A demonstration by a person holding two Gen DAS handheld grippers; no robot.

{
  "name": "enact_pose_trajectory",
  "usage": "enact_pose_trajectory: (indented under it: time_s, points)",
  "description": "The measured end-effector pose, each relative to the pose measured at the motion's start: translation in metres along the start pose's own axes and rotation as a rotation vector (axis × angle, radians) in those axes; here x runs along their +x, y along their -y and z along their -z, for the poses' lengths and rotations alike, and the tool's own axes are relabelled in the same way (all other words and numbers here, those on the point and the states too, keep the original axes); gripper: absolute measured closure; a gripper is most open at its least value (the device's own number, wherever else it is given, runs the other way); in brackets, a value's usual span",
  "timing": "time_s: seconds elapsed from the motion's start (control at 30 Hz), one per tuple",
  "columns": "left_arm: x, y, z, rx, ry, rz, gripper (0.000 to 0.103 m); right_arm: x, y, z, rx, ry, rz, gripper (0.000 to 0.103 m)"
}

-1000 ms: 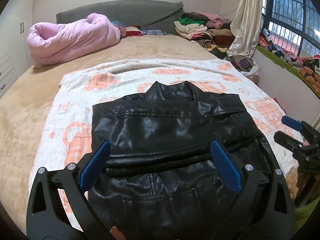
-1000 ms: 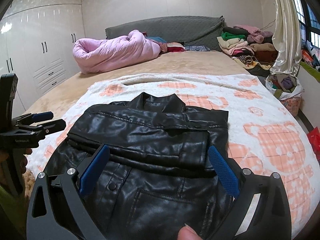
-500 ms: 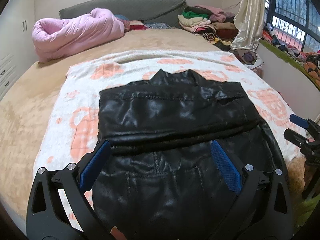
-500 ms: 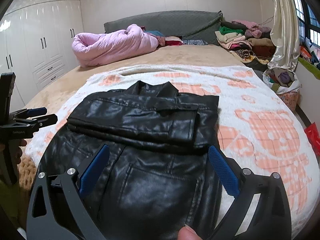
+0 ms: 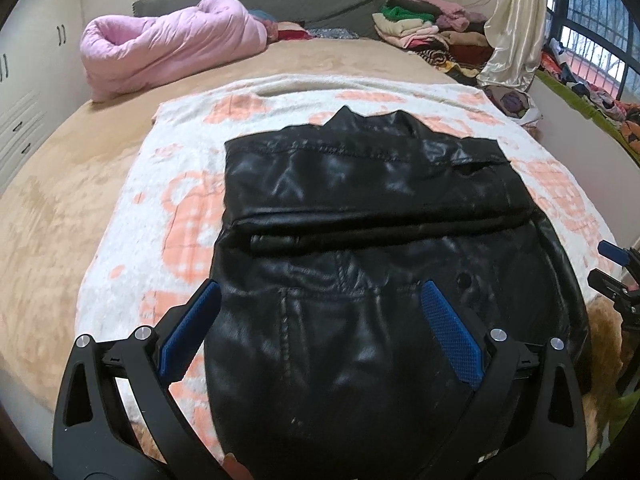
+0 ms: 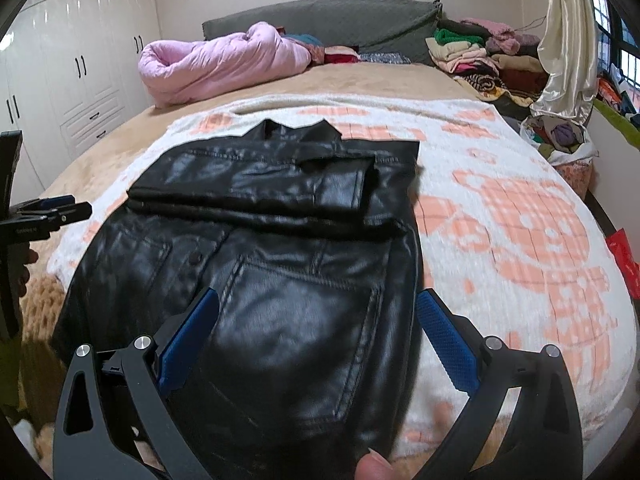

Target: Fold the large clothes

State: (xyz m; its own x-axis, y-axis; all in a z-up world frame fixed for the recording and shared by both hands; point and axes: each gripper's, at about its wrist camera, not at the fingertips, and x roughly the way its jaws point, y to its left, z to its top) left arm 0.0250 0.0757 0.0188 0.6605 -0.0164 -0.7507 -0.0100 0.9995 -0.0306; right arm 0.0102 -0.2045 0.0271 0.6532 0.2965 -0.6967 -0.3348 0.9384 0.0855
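The black jacket (image 5: 376, 264) lies on a blanket (image 5: 160, 208) on the bed, sleeves folded across its upper part, hem just under both pairs of spread fingers. The left gripper (image 5: 320, 328) and right gripper (image 6: 318, 338) hold nothing. It looks heavy, slick, springy; pinch the thick hem corners.

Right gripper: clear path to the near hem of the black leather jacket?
Probably yes. The right gripper hangs open over the black leather jacket, the near hem right below its spread fingers. Nothing lies on that part; the left gripper is off to the side.
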Motion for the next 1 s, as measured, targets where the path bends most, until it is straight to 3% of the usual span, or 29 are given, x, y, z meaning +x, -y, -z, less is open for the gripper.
enact_pose_trajectory:
  time_s: [0.67, 0.9, 1.0]
  points:
    - [0.002, -0.045, 0.063, -0.064, -0.162, 0.015, 0.009, -0.005, -0.002, 0.04, -0.047, -0.1, -0.021, 0.004]
    - [-0.004, -0.055, 0.082, -0.075, -0.218, 0.096, 0.01, -0.007, -0.002, 0.049, -0.06, -0.124, -0.032, 0.004]
    - [-0.003, -0.053, 0.089, -0.064, -0.248, 0.118, 0.018, -0.01, 0.0, 0.051, -0.053, -0.129, -0.035, 0.004]
